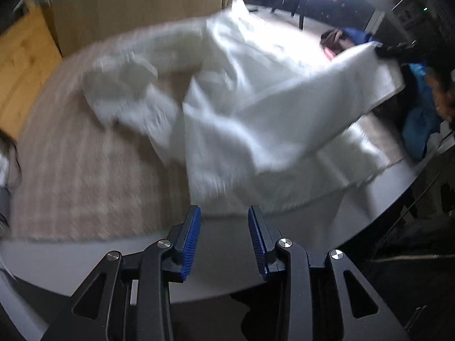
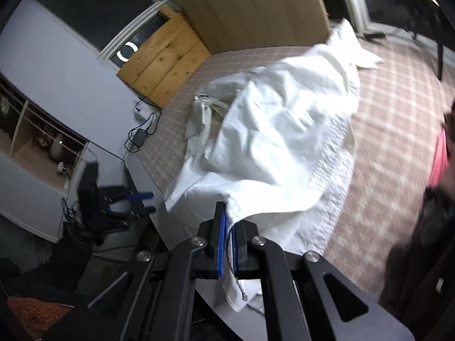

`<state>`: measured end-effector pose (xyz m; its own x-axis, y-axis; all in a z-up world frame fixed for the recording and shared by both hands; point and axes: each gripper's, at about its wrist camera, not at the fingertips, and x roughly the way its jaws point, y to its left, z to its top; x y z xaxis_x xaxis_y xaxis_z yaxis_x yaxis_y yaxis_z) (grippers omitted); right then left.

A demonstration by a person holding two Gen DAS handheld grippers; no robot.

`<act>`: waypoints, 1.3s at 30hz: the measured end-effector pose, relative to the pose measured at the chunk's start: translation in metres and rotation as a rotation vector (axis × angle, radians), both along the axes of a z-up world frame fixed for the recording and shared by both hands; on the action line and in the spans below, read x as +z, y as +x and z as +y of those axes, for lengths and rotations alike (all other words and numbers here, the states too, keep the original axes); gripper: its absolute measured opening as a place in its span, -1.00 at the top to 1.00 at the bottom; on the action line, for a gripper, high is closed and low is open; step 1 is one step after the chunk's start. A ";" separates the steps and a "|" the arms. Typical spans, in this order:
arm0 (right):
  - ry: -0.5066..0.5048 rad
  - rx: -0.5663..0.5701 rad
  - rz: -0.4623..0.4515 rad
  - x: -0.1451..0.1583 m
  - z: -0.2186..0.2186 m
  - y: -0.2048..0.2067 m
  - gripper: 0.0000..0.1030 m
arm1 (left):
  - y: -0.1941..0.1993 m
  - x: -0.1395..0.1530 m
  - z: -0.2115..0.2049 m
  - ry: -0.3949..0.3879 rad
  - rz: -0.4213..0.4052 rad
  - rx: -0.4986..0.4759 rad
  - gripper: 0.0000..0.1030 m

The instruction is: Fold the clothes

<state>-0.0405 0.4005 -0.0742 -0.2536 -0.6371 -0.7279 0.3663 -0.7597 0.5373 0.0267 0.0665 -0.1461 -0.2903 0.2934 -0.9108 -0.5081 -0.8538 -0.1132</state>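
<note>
Fabric of the white garment (image 2: 284, 130) looked light, soft and limp, with a textured weave; my judgement was that it would sag and slide wherever unsupported, so hold is best taken at a hem or corner, pinched well in and not at the very edge.

My right claw (image 2: 228, 244) was closed on one edge of the garment, with a fold of cloth and a loose thread hanging down between the blue pads (image 2: 221, 244). My left claw (image 1: 224, 238) stood open with nothing between its pads; the garment's near edge lay just ahead of it, not touching.

The garment lay rumpled and partly spread across the desk (image 1: 85, 258), over a checked cloth (image 2: 398, 108) that covered most of the surface.

View differences:
- The left wrist view showed a bunched, blurred part of the garment (image 1: 122, 85) lying off to the left side, and my right claw (image 1: 398, 48) at the far raised edge. Motion blur hid the detail.
- The right wrist view showed the grip itself, the weave, and my left claw (image 2: 142, 201) off to the left, beyond the garment's edge. It also showed a wooden board (image 2: 167, 56) at the far end of the desk.
</note>
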 end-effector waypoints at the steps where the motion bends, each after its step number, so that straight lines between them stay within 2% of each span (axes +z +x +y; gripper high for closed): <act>1: 0.002 -0.003 -0.005 -0.002 0.002 0.002 0.92 | 0.000 -0.006 0.002 -0.010 0.003 0.000 0.36; 4: 0.006 -0.008 -0.013 -0.003 0.005 0.007 0.92 | -0.004 -0.019 0.006 -0.021 0.018 0.016 0.36; 8: 0.013 -0.010 -0.005 0.001 0.003 0.009 0.92 | -0.020 -0.031 0.007 0.058 -0.002 0.054 0.40; 9: 0.013 -0.010 -0.002 0.002 0.003 0.010 0.92 | -0.023 -0.033 0.008 0.077 -0.008 0.061 0.76; 10: 0.011 -0.008 0.002 0.004 0.003 0.011 0.92 | -0.023 -0.033 0.010 0.094 -0.017 0.052 0.97; 11: 0.008 -0.007 0.006 0.005 0.004 0.013 0.92 | -0.020 -0.028 0.014 0.112 -0.015 0.036 0.98; 14: -0.015 -0.031 0.029 0.018 0.018 0.022 0.92 | -0.001 -0.001 0.029 0.170 0.022 -0.051 0.98; 18: -0.091 -0.094 0.082 0.050 0.050 0.032 0.92 | 0.037 0.056 0.066 0.235 0.095 -0.226 0.98; 20: -0.116 -0.122 0.121 0.069 0.065 0.038 0.92 | 0.051 0.072 0.088 0.276 0.102 -0.311 0.98; 23: -0.160 -0.154 0.181 0.098 0.083 0.045 0.92 | 0.062 0.075 0.121 0.381 0.063 -0.407 0.98; 26: -0.170 -0.150 0.224 0.116 0.082 0.045 0.92 | 0.063 0.048 0.148 0.426 -0.005 -0.455 0.98; 30: -0.165 -0.075 0.211 0.113 0.050 0.039 0.92 | 0.061 0.012 0.160 0.310 -0.065 -0.460 0.98; 33: -0.136 -0.015 0.162 0.092 0.025 0.040 0.92 | 0.063 0.011 0.123 0.274 -0.061 -0.400 0.97; 36: -0.095 -0.013 0.102 0.064 0.020 0.039 0.92 | 0.058 0.009 0.086 0.281 -0.076 -0.304 0.99; 38: -0.057 -0.042 0.070 0.046 0.026 0.036 0.92 | 0.056 0.003 0.077 0.260 -0.085 -0.255 0.89; 39: -0.046 -0.058 0.058 0.040 0.030 0.034 0.92 | 0.055 0.000 0.074 0.250 -0.089 -0.236 0.74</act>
<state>-0.0063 0.4302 -0.0343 -0.3317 -0.6522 -0.6816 0.3536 -0.7558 0.5511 0.0822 0.1404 -0.1463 -0.1111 0.5597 -0.8212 -0.6669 -0.6546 -0.3560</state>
